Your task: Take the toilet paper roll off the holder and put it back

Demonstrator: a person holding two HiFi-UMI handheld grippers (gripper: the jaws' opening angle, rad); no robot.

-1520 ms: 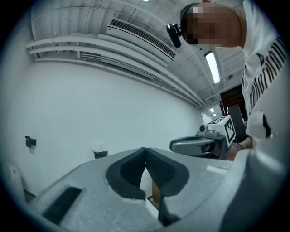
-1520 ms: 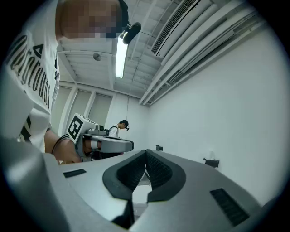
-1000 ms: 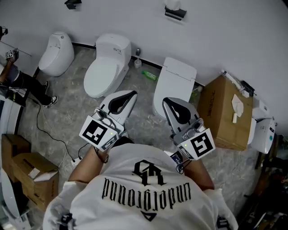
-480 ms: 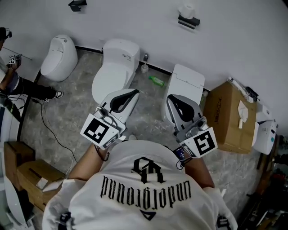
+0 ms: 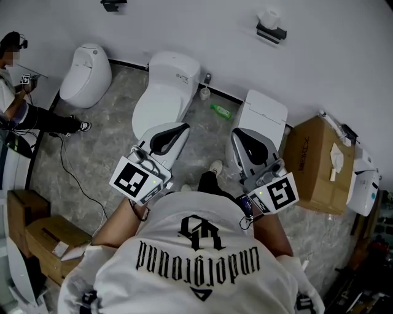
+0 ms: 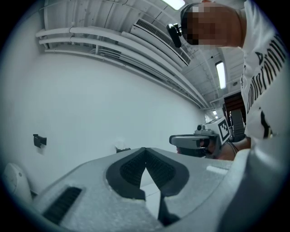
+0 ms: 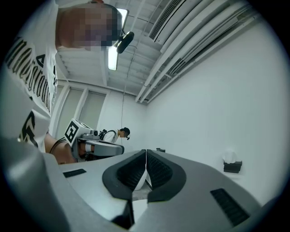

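I am holding my left gripper [image 5: 164,139] and my right gripper [image 5: 249,146] side by side in front of my chest, a little apart, both pointing toward the white wall [image 5: 184,30]. Each gripper is pressed together at the tips, and neither has anything between its jaws. The roll [image 5: 269,15] is sitting on its holder [image 5: 272,34] on the wall, above the right toilet [image 5: 263,116] and well beyond my right gripper; neither gripper is touching it. I am standing on a grey marbled floor [image 5: 104,141] and facing three toilets in a row along the wall: the left toilet [image 5: 86,73], the middle toilet [image 5: 166,92] just ahead of my left gripper, and the right toilet ahead of my right gripper. A green bottle [image 5: 221,111] is lying on the floor between the middle and right toilets. A cardboard box [image 5: 316,162] is standing just right of the right toilet. Another person [image 5: 15,92] is standing at the far left edge.
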